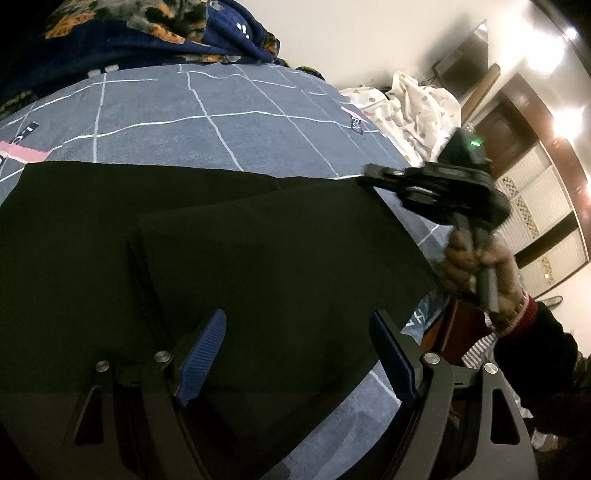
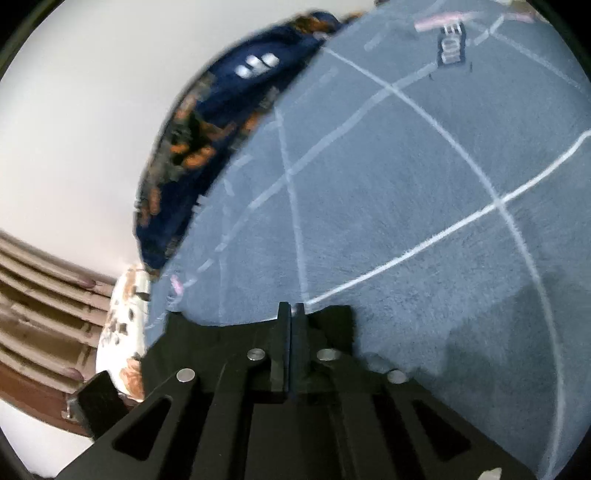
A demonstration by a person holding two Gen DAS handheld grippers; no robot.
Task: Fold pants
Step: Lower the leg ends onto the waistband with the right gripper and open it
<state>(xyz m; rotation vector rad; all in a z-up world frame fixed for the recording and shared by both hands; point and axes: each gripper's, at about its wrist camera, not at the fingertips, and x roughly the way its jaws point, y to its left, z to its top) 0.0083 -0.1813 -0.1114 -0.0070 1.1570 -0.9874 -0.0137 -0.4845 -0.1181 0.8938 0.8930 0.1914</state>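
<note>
Left wrist view: the left gripper [image 1: 299, 350] hangs at 6 o'clock with its blue-padded fingers [image 1: 203, 354] standing wide apart, nothing between them, over the black pants [image 1: 221, 258]. The pants lie flat on a blue-grey blanket [image 1: 207, 122] with a white grid pattern, filling the centre and the 9 o'clock side; one layer is folded over another, its edge running from centre toward 3 o'clock. At 3 o'clock the right gripper [image 1: 373, 171], held by a hand [image 1: 476, 266] in a dark sleeve, has its tips at the pants' far corner. A small dark label on the blanket at 1 o'clock bears white lettering too small to read. A navy patterned cloth [image 1: 140, 33] lies at 12 o'clock, a white spotted cloth [image 1: 413, 107] at 2 o'clock.

Right wrist view: blurred. The right gripper [image 2: 291, 314] at 6 o'clock has its fingers pressed together; whether they pinch fabric cannot be told. Blanket [image 2: 406, 184] fills the right side. A dark label [image 2: 451, 46] at 1 o'clock is unreadable. The navy cloth [image 2: 236, 96] sits at 11 o'clock.
</note>
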